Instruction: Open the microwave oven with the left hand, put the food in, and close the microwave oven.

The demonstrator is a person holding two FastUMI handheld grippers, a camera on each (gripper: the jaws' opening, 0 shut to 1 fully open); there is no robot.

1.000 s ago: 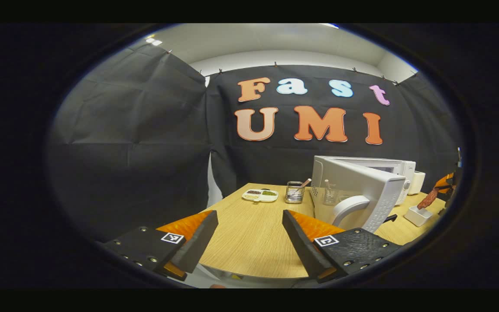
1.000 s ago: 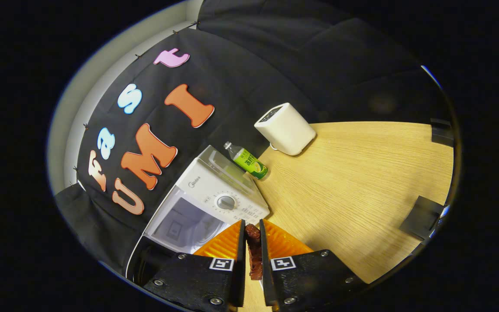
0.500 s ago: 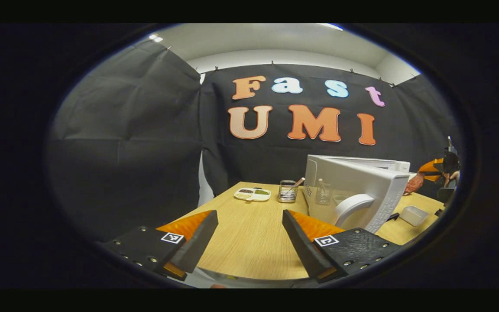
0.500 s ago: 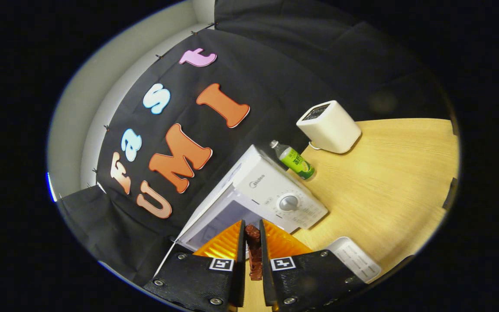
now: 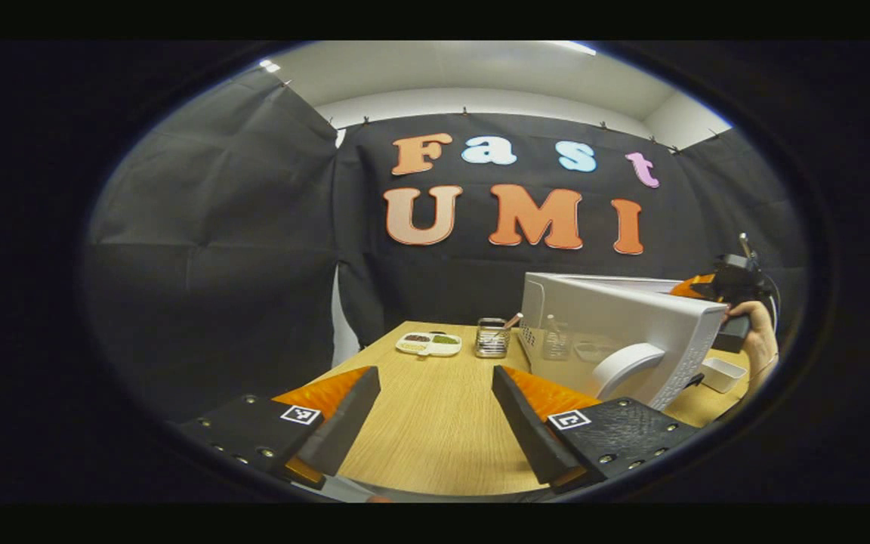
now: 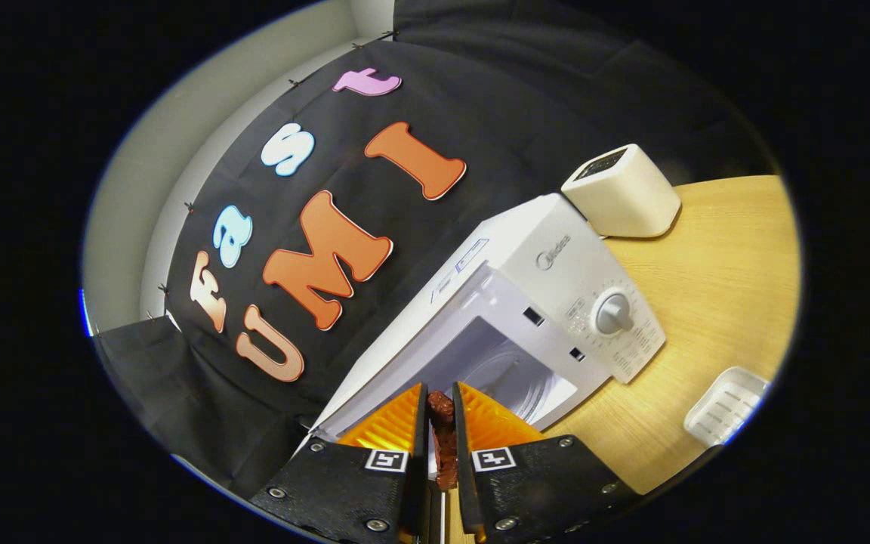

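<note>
The left gripper (image 5: 435, 412) hangs spread and empty over the tabletop (image 5: 435, 431). The right gripper (image 6: 439, 434) pinches one dark reddish piece of food (image 6: 442, 442) at the mouth of the one microwave (image 6: 556, 302), whose door (image 5: 631, 332) stands open. Toward the far edge sit one sectioned dish (image 5: 428, 344) and one mesh cup (image 5: 491, 338); one white tray (image 6: 726, 404) lies near the microwave.

White microwave oven (image 6: 556, 302) on the wooden table (image 6: 707, 302), door (image 5: 624, 332) swung open, cavity exposed. Dark reddish food (image 6: 442, 438), pinched in my right gripper (image 6: 441, 423), just before the cavity.
</note>
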